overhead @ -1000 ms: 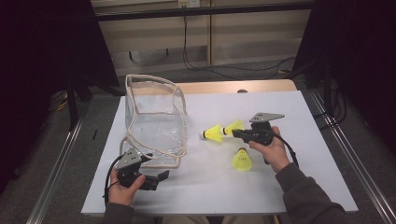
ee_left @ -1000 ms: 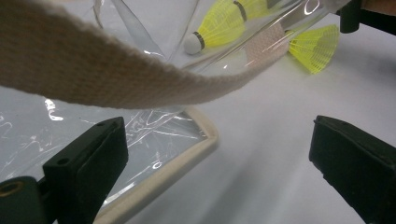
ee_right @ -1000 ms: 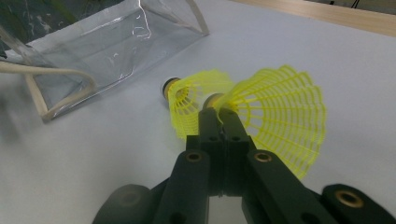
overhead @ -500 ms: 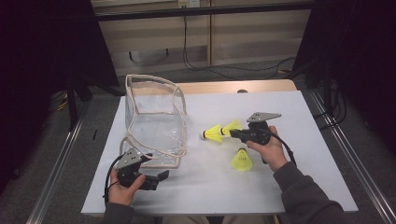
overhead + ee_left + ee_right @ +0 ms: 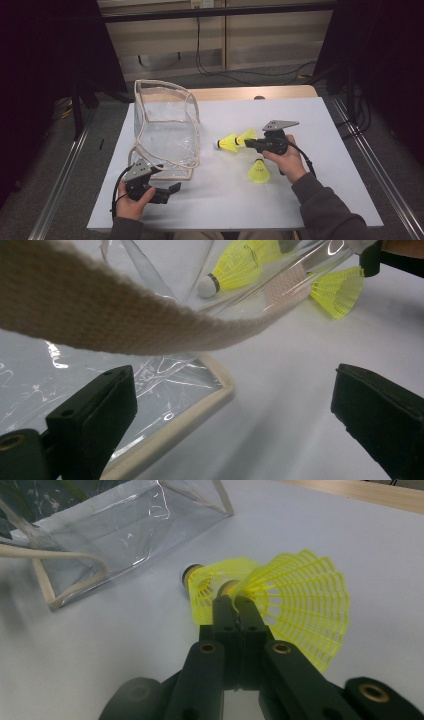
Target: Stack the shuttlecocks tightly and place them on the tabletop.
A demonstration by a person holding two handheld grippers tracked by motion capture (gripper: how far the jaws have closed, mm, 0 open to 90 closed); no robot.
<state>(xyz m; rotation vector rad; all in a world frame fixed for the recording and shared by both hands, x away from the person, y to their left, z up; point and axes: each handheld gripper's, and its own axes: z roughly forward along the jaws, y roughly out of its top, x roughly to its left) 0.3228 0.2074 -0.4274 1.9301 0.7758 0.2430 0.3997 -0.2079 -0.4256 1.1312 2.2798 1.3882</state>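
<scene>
A clear plastic bag (image 5: 165, 132) with beige trim lies on the white table, its mouth toward me. Two yellow shuttlecocks lie side by side right of it; a third (image 5: 258, 171) stands on the table nearer me. My right gripper (image 5: 248, 142) is shut, its jaws pinched on the skirt of the nearer lying shuttlecock (image 5: 300, 600) close to its cork. The other lying shuttlecock (image 5: 202, 587) sits just beyond. My left gripper (image 5: 172, 192) stands open by the bag's front rim (image 5: 200, 410), nothing between its jaws, and the bag's beige strap (image 5: 125, 320) hangs just above them.
The white table top (image 5: 320, 120) has free room to the right and along the front edge. A wooden strip (image 5: 240, 93) runs behind it, with metal rails on both sides and cables on the floor beyond.
</scene>
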